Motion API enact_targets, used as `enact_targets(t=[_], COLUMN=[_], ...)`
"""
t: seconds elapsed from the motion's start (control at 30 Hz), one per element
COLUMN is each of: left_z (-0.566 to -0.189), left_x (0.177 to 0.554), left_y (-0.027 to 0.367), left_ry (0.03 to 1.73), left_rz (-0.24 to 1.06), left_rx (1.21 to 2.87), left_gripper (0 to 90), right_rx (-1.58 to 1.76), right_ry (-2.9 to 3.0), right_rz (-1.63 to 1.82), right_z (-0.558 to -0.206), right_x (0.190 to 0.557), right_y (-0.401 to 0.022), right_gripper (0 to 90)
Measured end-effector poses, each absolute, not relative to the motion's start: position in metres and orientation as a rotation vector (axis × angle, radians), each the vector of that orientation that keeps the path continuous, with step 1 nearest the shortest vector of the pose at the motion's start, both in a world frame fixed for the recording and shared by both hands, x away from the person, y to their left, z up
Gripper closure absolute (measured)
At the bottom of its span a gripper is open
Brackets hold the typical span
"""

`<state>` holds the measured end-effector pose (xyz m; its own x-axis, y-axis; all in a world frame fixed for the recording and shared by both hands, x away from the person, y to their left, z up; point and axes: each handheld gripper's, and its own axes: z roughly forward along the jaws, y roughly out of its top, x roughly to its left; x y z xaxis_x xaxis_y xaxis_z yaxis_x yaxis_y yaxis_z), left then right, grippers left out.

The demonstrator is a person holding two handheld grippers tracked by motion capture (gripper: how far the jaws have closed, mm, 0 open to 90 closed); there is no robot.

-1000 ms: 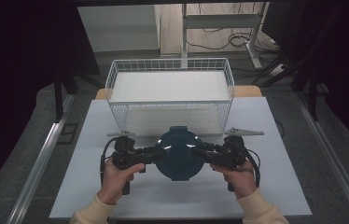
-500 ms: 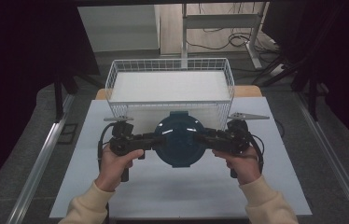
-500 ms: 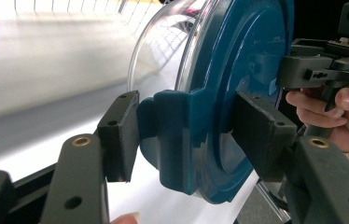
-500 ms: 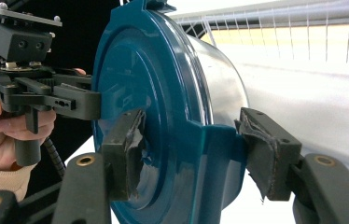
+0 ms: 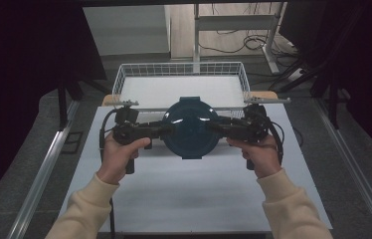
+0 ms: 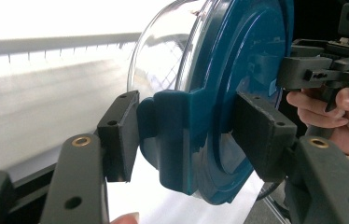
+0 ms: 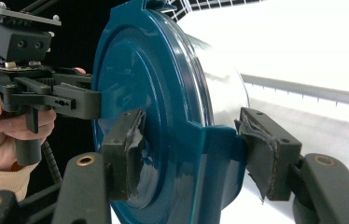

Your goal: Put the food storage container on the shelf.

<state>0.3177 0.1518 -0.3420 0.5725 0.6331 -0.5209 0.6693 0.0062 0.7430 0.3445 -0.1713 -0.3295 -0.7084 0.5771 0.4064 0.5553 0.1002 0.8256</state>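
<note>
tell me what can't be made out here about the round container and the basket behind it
- Contents of the container: high view, the teal lid covers the bowl; both gripper views show the clear bowl washed out by glare.
- Basket floor: left gripper view, overexposed to white.
- Basket's near wall: high view, partly hidden by the container, left gripper and right gripper.
- Lid's moulded markings: right gripper view, too small.

I see a white wire basket (image 5: 124,79) at the far edge of the white table (image 5: 184,199).
</note>
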Motion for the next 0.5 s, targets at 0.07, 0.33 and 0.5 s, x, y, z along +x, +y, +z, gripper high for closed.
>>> enact_targets(t=[0.07,0.33,0.5], left_z=[-0.336,-0.317,-0.307], left_x=[0.322,0.335,0.344], left_y=[0.153,0.156,0.157], left_ry=[1.096,1.089,1.078], left_rz=[-0.039,-0.019,-0.009], left_rx=[1.675,1.672,1.675], left_gripper=[42.8,42.8,42.8], right_rx=[1.189,1.171,1.154], right_ry=[2.310,2.312,2.311], right_rz=[1.722,1.726,1.727], right_z=[-0.326,-0.306,-0.296], right_x=[0.347,0.362,0.371], right_y=[-0.171,-0.167,-0.166], right_gripper=[42.2,42.2,42.2])
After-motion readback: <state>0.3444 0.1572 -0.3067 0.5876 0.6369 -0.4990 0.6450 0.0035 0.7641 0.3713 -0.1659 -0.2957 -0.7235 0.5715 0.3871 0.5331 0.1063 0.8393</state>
